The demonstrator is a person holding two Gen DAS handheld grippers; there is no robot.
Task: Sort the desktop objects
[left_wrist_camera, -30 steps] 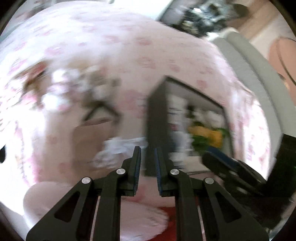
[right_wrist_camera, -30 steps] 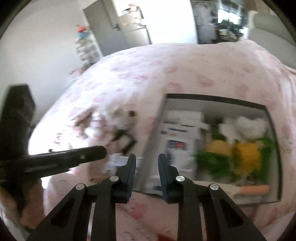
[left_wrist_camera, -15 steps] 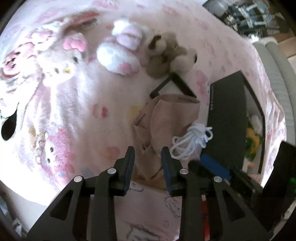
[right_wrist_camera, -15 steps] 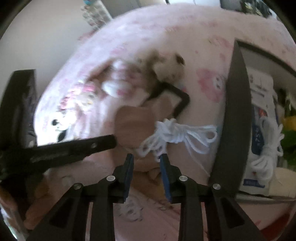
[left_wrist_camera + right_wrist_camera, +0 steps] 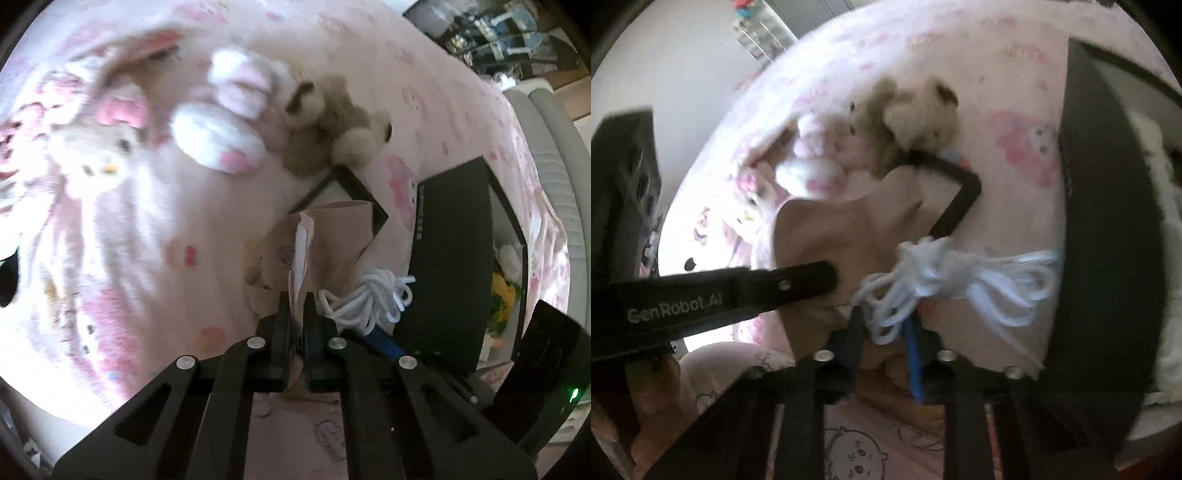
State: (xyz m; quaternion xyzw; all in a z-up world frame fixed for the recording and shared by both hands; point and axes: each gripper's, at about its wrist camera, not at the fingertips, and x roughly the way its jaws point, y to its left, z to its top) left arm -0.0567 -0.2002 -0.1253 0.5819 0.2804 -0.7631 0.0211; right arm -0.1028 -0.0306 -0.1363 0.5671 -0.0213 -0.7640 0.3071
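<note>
A crumpled brown paper bag (image 5: 325,240) lies on the pink bedspread. My left gripper (image 5: 297,302) is shut on the bag's near edge; the bag also shows in the right wrist view (image 5: 834,236). A coil of white cord (image 5: 369,299) lies on the bag, beside the black box (image 5: 454,251). My right gripper (image 5: 884,317) has its fingers on either side of the cord (image 5: 945,280), partly closed around its near loops. The left gripper's arm (image 5: 738,288) crosses the right wrist view.
Plush toys lie beyond the bag: a white cat (image 5: 99,155), a pink-and-white one (image 5: 229,122), a brown bear (image 5: 332,125). A black frame (image 5: 956,199) sits under the bag. The open black box (image 5: 1108,229) at right holds several items.
Both grippers have dropped toward the bag and cord. The left gripper has closed on the bag's edge and lifted it. The right gripper has moved onto the cord.
</note>
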